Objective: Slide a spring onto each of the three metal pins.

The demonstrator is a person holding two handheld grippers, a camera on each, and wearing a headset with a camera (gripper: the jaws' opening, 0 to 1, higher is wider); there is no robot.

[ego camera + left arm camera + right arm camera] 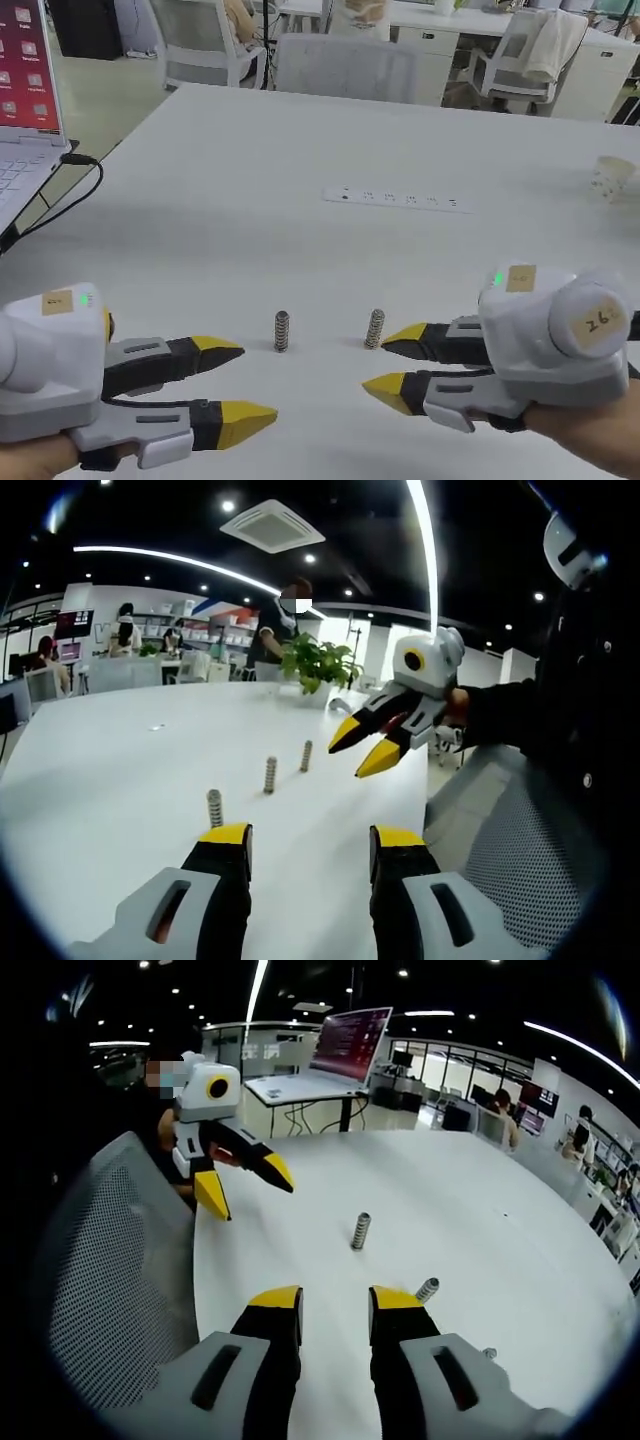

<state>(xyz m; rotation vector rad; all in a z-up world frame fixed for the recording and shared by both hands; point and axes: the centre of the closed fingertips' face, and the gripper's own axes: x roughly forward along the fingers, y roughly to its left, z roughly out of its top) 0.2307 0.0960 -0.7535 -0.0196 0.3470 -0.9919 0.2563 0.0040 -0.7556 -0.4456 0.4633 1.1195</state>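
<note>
Three springs (270, 774) stand upright between the left gripper (257, 381) and right gripper (375, 365), apparently on their pins; both pairs of fingers (215, 346) gape, empty. Probably finished.

white table (300, 150) | laptop (25, 90) | office chairs (345, 65) | ceiling lights (425, 540)

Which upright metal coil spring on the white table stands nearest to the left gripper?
The upright metal coil spring just ahead of the left gripper; the other two springs stand farther along the row, toward the right gripper.
</note>
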